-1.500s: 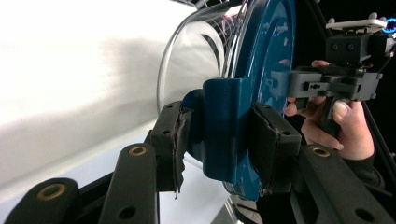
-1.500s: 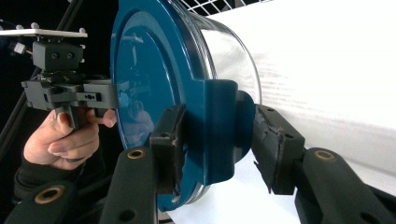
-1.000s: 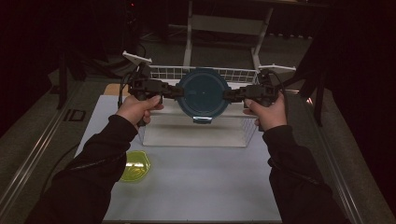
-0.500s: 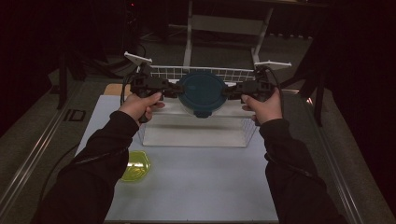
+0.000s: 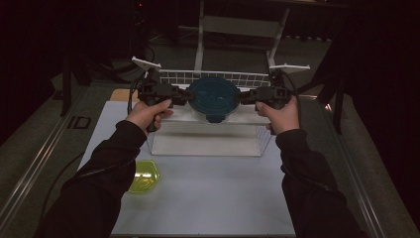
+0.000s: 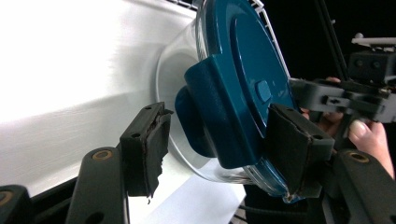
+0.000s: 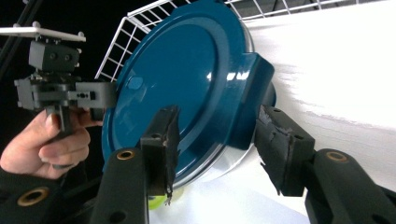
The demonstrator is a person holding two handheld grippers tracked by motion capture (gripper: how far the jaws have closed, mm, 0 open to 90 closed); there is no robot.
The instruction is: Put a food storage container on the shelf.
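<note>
**Grippers loosen on the lidded glass bowl at the rack**

Left gripper and right gripper flank the round clear-glass container with its teal plastic lid in the high view, steadying it between them over the white wire rack; earlier it sat farther right.

Left gripper view: the jaws have just been opening, one pad on the lid, the other clear.

Right gripper view: its jaws, also widening, bracket a lid latch loosely.
</note>
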